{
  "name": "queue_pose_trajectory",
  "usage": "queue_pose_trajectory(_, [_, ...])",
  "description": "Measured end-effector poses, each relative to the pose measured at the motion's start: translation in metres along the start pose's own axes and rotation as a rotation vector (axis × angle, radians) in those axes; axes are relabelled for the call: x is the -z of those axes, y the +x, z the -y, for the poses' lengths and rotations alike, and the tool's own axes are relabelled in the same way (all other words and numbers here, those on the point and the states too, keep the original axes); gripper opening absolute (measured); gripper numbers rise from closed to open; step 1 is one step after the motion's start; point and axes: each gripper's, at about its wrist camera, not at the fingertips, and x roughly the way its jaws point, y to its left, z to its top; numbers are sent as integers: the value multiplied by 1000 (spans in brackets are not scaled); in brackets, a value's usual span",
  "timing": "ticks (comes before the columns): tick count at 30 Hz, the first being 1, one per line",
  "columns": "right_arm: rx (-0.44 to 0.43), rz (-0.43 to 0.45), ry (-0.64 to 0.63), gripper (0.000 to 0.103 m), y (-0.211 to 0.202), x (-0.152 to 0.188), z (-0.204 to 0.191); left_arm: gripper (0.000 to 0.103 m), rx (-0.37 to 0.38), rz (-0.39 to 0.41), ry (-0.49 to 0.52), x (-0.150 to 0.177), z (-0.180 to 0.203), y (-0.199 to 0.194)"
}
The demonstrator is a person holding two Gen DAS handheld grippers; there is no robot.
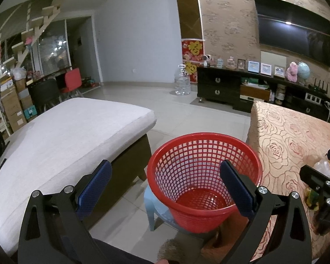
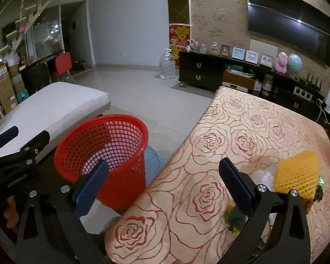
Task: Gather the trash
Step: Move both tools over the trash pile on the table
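Dim indoor light — glare on the television (image 1: 294, 28), fisheye-bent edges.

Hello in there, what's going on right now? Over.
Left gripper open, right gripper open, both empty. Red basket empty. Yellow foam net on table. Nothing blocking.

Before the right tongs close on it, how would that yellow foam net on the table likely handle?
The yellow foam net looks like soft open mesh, so it probably squashes and flexes instead of holding shape. It seems light for its bulk, likely lifting easily. Its textured weave should grip the right tongs rather than slip.
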Motion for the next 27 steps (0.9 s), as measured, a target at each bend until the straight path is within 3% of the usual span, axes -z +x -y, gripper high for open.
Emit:
queue_pose_trajectory(4, [28, -8, 35, 97, -7, 4, 16, 95, 39, -5, 17, 1, 7, -2])
queue_pose_trajectory(16, [206, -19, 277, 97, -42, 24, 132, 95, 144, -13, 69, 6, 35, -6])
queue_pose_trajectory(27, [298, -36, 414, 97, -62, 51, 185, 95, 313, -75, 210, 23, 107, -11])
